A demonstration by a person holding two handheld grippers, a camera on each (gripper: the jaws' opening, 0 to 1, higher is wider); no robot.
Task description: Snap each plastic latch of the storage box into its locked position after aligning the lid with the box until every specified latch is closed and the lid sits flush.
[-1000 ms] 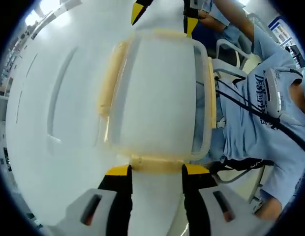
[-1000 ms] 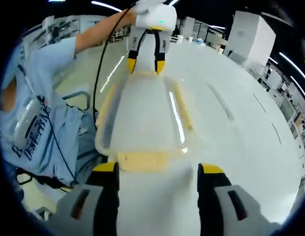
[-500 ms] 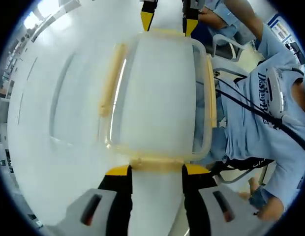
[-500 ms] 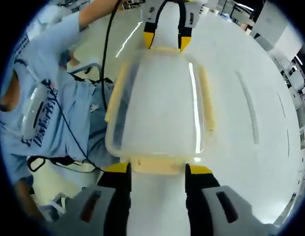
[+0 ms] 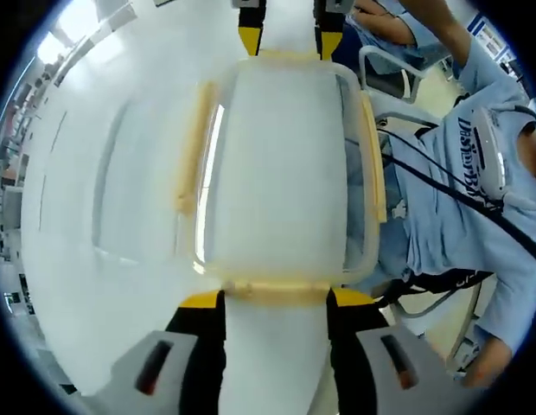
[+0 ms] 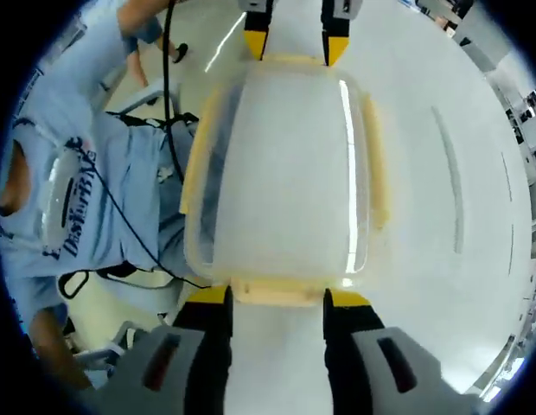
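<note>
Box (image 5: 277, 164) sits on the white worktop (image 5: 104, 190) between both tools, left tool (image 5: 275, 298) and right tool (image 6: 277, 298) each spread wide astride an end latch (image 5: 275, 290), light, slick, springy plastic best pressed at the latch.

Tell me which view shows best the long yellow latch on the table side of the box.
The left gripper view: the long yellow latch stands out whole against the white table. In the right gripper view the same latch looks paler, beside a glare streak.
</note>
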